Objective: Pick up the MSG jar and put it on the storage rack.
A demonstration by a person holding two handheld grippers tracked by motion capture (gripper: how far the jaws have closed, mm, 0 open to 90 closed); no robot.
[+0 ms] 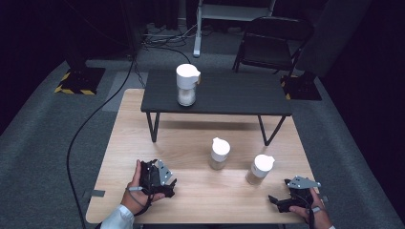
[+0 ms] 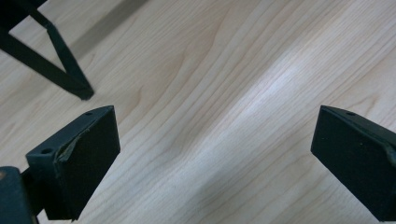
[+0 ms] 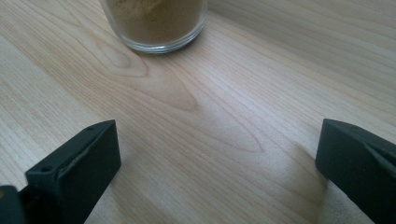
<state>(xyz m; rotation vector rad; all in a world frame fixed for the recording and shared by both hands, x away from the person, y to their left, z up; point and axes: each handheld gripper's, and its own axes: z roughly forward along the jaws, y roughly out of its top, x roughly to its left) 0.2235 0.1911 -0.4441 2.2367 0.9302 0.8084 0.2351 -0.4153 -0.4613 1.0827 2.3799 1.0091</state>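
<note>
Three glass jars with white spout lids are in the high view. One jar, holding white powder, stands on a low black stand. Two more stand on the wooden table: a middle jar and a right jar with tan powder. My left gripper rests near the table's front left; its jaws are open over bare wood. My right gripper sits at the front right, open, and the base of a jar of tan powder lies just ahead of it.
One black leg of the stand reaches the wood ahead and left of my left gripper. Beyond the table are grey carpet, a folding chair, a cable on the floor and a yellow-striped base.
</note>
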